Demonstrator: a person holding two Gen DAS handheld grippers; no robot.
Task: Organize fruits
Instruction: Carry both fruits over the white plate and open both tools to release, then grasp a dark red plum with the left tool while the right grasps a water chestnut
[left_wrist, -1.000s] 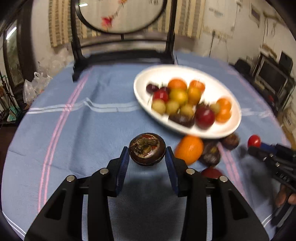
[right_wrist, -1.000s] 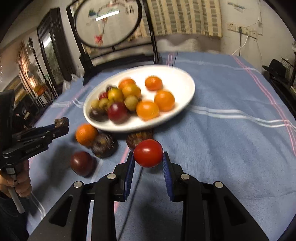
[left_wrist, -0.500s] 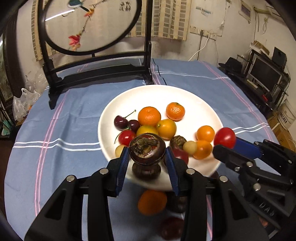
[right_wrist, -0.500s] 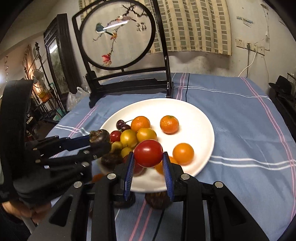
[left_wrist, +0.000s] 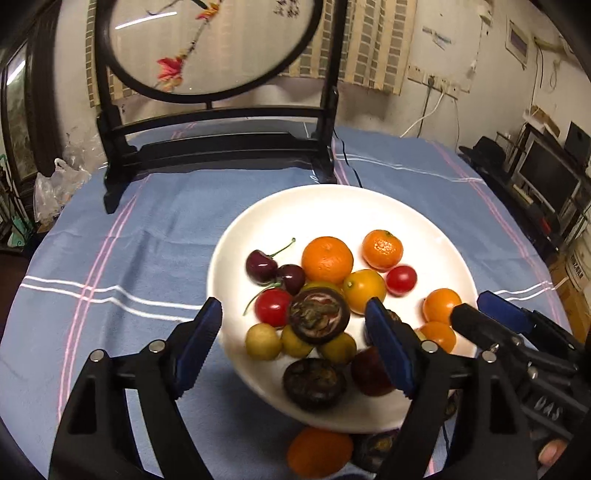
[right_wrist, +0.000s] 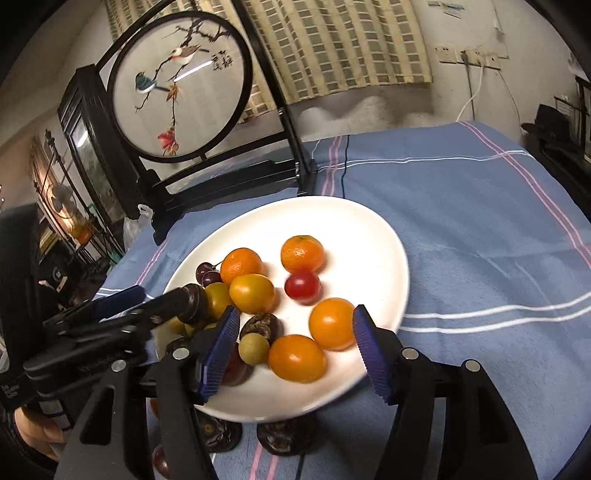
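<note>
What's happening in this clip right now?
A person with two handheld grippers is gathering fruit onto a white plate. Both the left gripper and the right gripper hang open over the plate. A mangosteen sits on the pile between the left fingers, and a red tomato lies beside the oranges. An orange and some dark fruits remain on the cloth.

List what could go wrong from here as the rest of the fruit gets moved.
1. The mangosteen sits on top of other fruit on the white plate; it may roll off.
2. The left hand-held gripper and right hand-held gripper, both open, crowd the same side and may collide.
3. Reaching the loose orange by the rim could bump the plate.
</note>
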